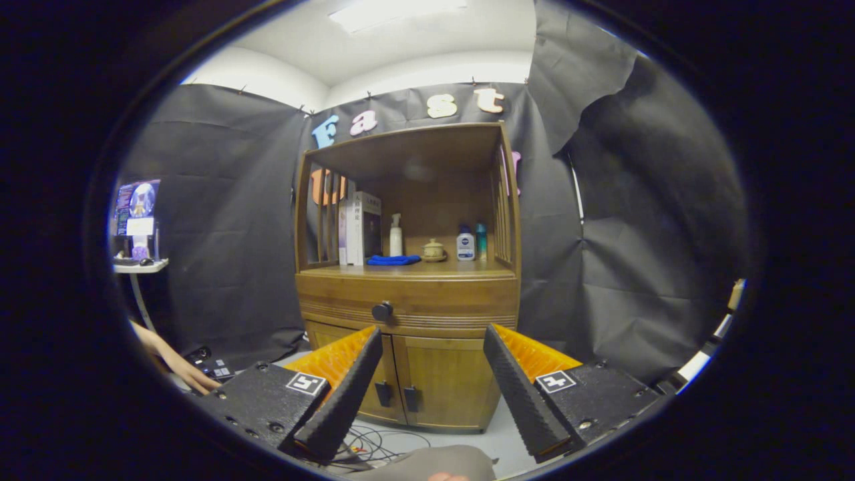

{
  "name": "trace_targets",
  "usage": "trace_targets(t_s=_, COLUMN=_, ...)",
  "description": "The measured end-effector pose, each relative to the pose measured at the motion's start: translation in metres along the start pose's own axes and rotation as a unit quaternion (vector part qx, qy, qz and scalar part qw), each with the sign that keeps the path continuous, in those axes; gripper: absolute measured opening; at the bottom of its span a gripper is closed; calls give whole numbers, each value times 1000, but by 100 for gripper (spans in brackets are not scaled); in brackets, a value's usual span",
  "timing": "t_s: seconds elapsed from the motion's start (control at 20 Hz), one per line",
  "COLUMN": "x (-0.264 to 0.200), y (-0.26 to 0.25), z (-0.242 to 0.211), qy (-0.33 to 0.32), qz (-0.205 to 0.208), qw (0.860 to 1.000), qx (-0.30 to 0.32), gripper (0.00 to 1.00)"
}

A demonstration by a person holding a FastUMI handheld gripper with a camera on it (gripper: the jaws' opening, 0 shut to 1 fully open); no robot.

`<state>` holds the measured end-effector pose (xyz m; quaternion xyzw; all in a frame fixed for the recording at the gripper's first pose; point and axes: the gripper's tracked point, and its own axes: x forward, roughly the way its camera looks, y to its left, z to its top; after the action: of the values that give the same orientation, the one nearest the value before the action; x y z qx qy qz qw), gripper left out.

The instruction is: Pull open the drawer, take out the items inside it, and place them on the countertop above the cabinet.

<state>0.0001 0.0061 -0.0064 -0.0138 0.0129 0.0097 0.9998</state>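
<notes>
The drawer [407, 304] is shut, its front flush with the wooden cabinet [407, 374], and it sits just under the countertop [407, 270] and above the two lower doors [427, 381].

Nearest to the camera, the gripper [433, 334] has its fingers spread wide and they hold nothing. It is well apart from the cabinet, with bare floor and some loose cables [374, 444] between. A hand [184, 367] rests on a small keypad beside the gripper.

Beyond the fingers, the round dark knob [382, 310] stands in the middle of the drawer front, a little off the centre line between the fingers.

I think the step in hand is the approach to the knob. To do it well, the gripper should move straight forward and a little up until the knob lies between the fingers, then close on it firmly and pull straight back, level, so the drawer does not jam.

Further back, the countertop already carries a box [361, 227], a blue cloth [393, 260], a spray bottle [396, 235], a small pot [433, 250] and two bottles [465, 244]. The front part of the countertop looks free for the items.
</notes>
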Motion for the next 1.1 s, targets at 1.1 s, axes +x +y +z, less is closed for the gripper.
trace_targets(t_s=1.1, x=7, y=-1, z=13, qy=-27, qz=-2, qw=1000, qx=-7, gripper=99)
